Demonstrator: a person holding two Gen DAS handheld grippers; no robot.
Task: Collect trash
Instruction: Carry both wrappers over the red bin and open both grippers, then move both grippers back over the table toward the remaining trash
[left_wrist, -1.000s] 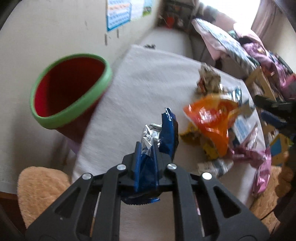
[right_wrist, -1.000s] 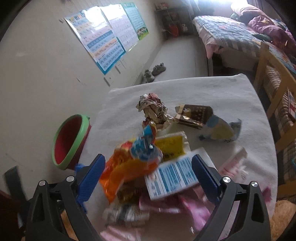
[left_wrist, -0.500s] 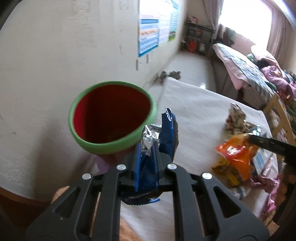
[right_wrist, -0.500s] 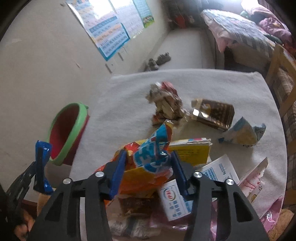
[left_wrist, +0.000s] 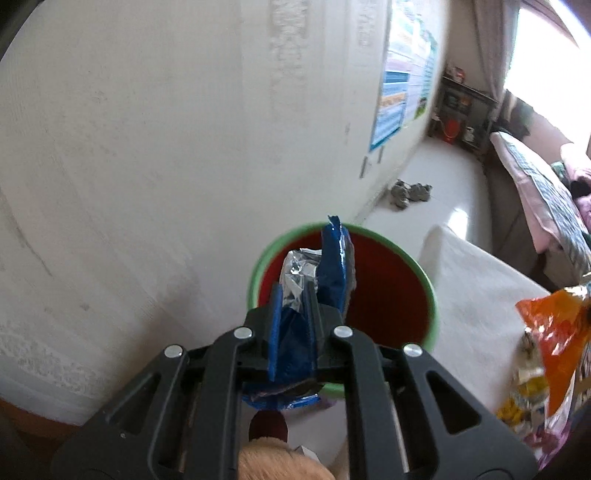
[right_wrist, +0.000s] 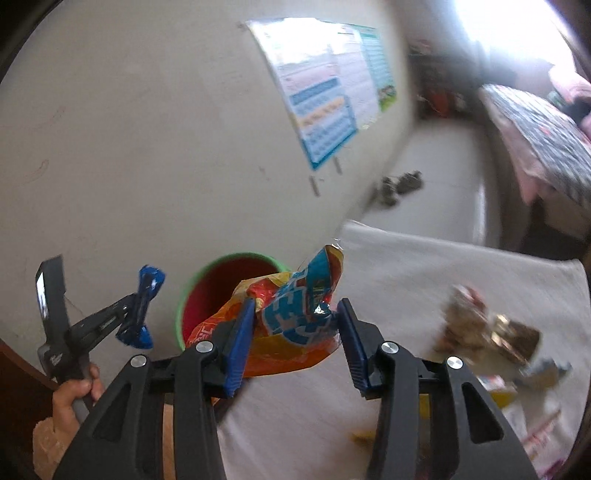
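Observation:
My left gripper (left_wrist: 293, 295) is shut on a blue foil wrapper (left_wrist: 336, 266), whose top stands in front of the mouth of the red bin with the green rim (left_wrist: 424, 277). The right wrist view shows that left gripper (right_wrist: 138, 310) with the wrapper (right_wrist: 147, 280) just left of the bin (right_wrist: 218, 284). My right gripper (right_wrist: 295, 332) is closing on an orange and blue snack bag (right_wrist: 291, 321), which sits between its blue pads and hangs clear of the table, in front of the bin. The same bag (left_wrist: 554, 332) shows at the right edge of the left wrist view.
A table with a white cloth (right_wrist: 406, 280) stands right of the bin, with several wrappers and boxes (right_wrist: 491, 332) blurred on it. A pale wall with posters (right_wrist: 325, 92) is close behind the bin. A hand (right_wrist: 74, 391) holds the left gripper. Shoes (left_wrist: 410, 192) lie on the floor.
Both grippers swung left and up toward the bin. The right jaws went from wide open to closed on the orange bag and lifted it off the pile. The left kept the blue wrapper.

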